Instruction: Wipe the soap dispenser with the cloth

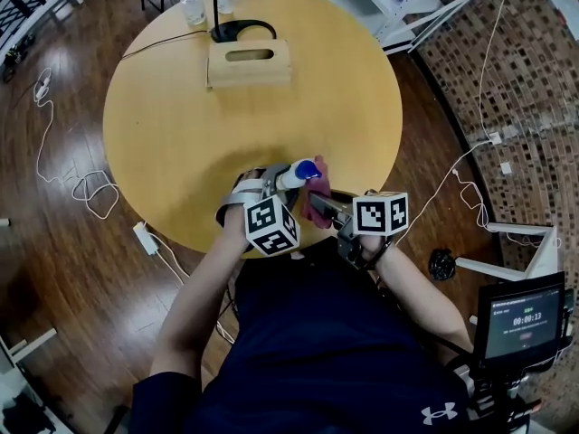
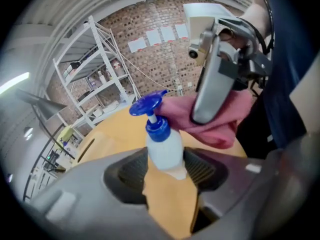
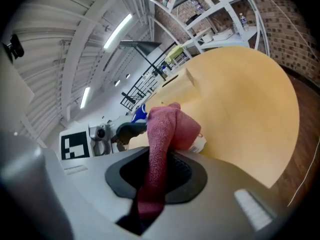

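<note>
In the head view, the person's forearms reach from 6 o'clock toward the near rim of the round wooden counter (image 1: 163, 125). A lit screen (image 1: 525, 319) stands on the floor at 4 o'clock.

The left tool (image 2: 167, 171) is clamped on the soap dispenser (image 2: 164, 146), with its two pads pressed on either side of the white body. The blue pump head sticks out beyond the jaws. From above, the dispenser lies tilted over the counter's near edge at 6 o'clock, and its pump points toward 1 o'clock.

The right tool (image 3: 159, 176) is clamped on the pink cloth (image 3: 167, 126). One strip of the cloth runs down between the pads, and a bunched end rises past them. That bunch lies against the dispenser's body on its 3 o'clock side, just behind the pump head. A bit of the bottle's label shows beneath it. The two tools sit close together, the left at 7 o'clock of the dispenser and the right at 4 o'clock.

A wooden box (image 1: 249, 61) with a slot in its top rests toward 12 o'clock. Just beyond it is a black base (image 1: 242, 31) with a thin pole. Two clear bottles (image 1: 193, 7) stand near the rim at 12 o'clock.
</note>
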`<state>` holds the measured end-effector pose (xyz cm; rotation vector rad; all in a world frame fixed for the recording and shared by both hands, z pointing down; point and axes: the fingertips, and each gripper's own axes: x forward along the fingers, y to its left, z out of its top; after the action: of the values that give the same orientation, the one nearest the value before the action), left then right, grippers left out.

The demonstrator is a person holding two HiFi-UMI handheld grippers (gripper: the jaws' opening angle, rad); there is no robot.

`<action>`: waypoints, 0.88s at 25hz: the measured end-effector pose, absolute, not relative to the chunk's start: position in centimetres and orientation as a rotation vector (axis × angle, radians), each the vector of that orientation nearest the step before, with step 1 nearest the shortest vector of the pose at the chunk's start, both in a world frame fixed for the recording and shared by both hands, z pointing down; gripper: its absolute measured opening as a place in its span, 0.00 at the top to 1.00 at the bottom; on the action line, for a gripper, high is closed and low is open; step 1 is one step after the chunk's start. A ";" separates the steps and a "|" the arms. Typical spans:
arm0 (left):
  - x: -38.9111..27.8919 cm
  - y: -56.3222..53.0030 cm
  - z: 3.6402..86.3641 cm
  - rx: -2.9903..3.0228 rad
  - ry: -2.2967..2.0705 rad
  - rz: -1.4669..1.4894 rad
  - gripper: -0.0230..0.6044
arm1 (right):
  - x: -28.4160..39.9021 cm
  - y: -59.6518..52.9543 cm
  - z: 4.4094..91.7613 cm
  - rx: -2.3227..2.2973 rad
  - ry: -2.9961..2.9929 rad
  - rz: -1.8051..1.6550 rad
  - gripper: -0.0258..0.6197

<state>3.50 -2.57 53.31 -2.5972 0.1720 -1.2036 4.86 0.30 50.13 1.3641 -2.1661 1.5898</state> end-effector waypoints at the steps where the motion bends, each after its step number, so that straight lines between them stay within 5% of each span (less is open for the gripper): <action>1: 3.5 -2.5 53.3 -2.604 0.196 -1.204 0.60 | 5.9 -0.2 49.9 1.429 -2.161 1.589 0.85; 5: 3.2 -1.8 53.5 -2.651 0.339 -1.204 0.60 | 8.3 -2.0 49.8 1.571 -2.156 1.600 0.85; 12: 2.1 -0.9 54.2 -2.632 0.558 -1.242 0.59 | 1.8 1.9 51.5 1.257 -2.230 1.664 0.85; 22: 0.8 -1.8 54.3 -2.548 0.665 -1.371 0.59 | 7.6 -2.5 49.4 1.318 -2.405 1.573 0.85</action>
<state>0.77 -1.83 54.26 -2.5480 0.6646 -1.3706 7.60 -2.48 49.37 1.3181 -2.4053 1.5730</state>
